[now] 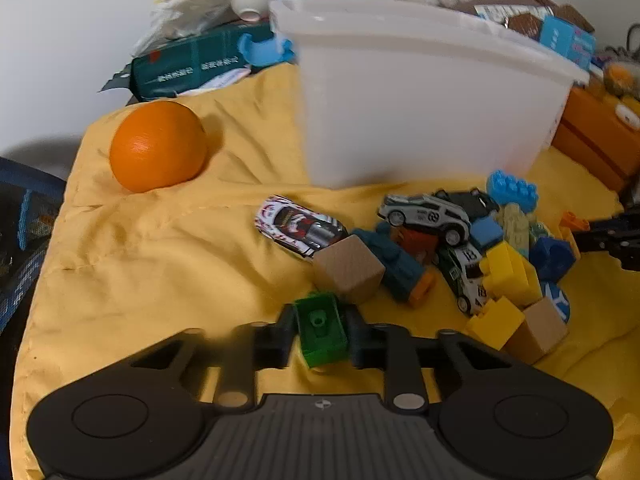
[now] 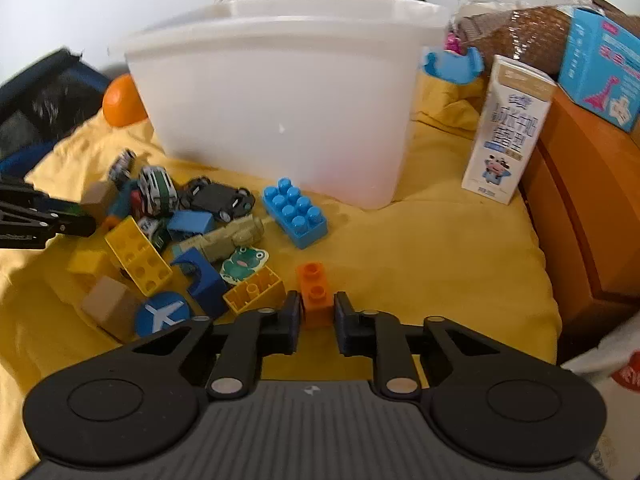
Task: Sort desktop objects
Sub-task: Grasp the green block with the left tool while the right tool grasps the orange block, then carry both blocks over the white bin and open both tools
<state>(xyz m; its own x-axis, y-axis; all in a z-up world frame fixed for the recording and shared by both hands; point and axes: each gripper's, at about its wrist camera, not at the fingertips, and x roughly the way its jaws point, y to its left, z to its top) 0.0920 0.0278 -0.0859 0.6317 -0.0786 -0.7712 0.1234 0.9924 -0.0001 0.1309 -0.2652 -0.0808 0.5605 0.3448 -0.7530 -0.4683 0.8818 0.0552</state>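
Lighting bright, even and diffuse; soft shadow beside the orange ball (image 1: 159, 146); faint glare on the white bin (image 2: 280, 100); strong fisheye curvature with dark corners; slight blur on background clutter.

This looks like a lived-in home, likely a child's play corner. A rumpled yellow cloth (image 2: 440, 248) covers the surface, strewn with toy cars (image 1: 426, 212), plastic building bricks (image 2: 294, 212), wooden cubes (image 1: 348, 270) and a frog sticker (image 2: 242, 264). A white plastic tub (image 2: 280, 100) stands among them, with an orange (image 1: 158, 146), a milk carton (image 2: 506, 132), a wicker basket (image 2: 524, 36) and crumpled plastic bags (image 1: 188, 4) crowded along a plain white wall.
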